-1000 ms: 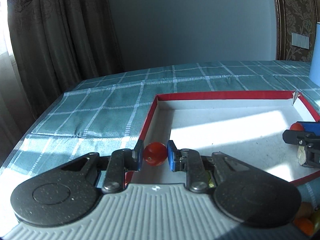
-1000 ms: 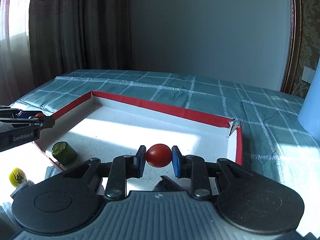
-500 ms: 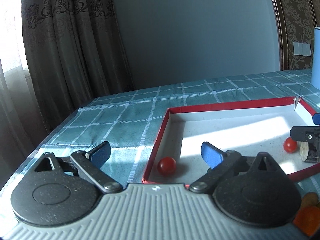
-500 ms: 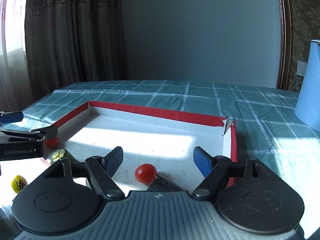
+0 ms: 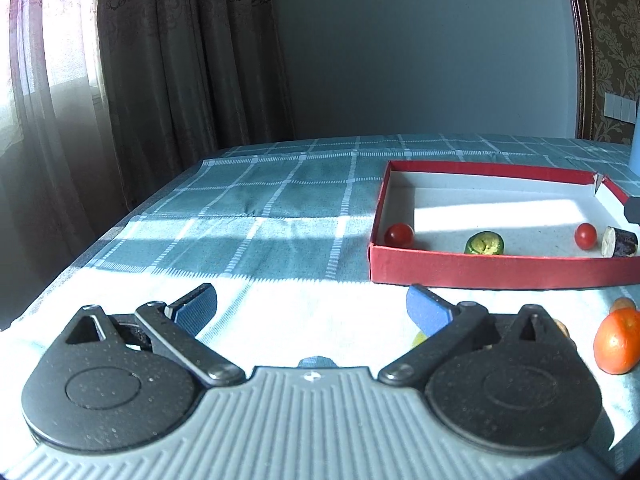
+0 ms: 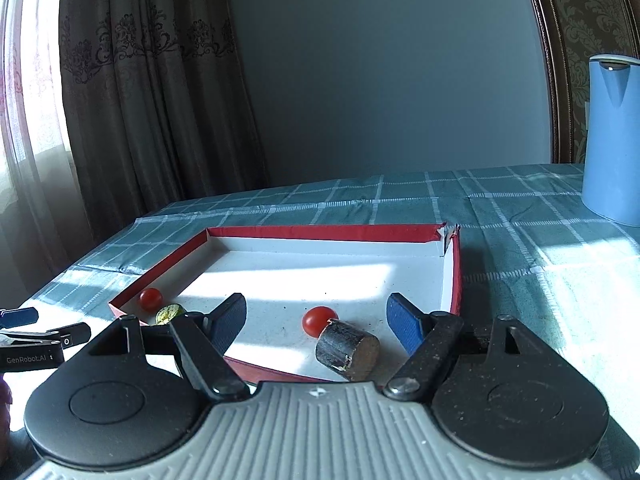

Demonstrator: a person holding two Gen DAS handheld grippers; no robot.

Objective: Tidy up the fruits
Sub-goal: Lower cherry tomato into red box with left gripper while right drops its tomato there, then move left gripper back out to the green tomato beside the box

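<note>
In the left wrist view, the left hand-held gripper (image 5: pixel 312 312) is seen spread wide and empty above the table (image 5: pixel 280 216); ahead and to its right the red-walled box (image 5: pixel 496 270) is found, with a cherry tomato (image 5: pixel 399 234) in its near left corner, a green cut piece (image 5: pixel 484 243) beside it, a second cherry tomato (image 5: pixel 585 235) and a dark cut piece (image 5: pixel 619 241) further right, while an orange (image 5: pixel 616 340) is seen outside the box at the right. In the right wrist view, the right hand-held gripper (image 6: pixel 316 320) is likewise held open with nothing gripped, the dark cut piece (image 6: pixel 347 349) and a touching cherry tomato (image 6: pixel 319 319) being framed between its fingers inside the box (image 6: pixel 454 272), the other cherry tomato (image 6: pixel 151 298) and green piece (image 6: pixel 170 313) lying ahead-left and a blue kettle (image 6: pixel 612 140) standing far right.
</note>
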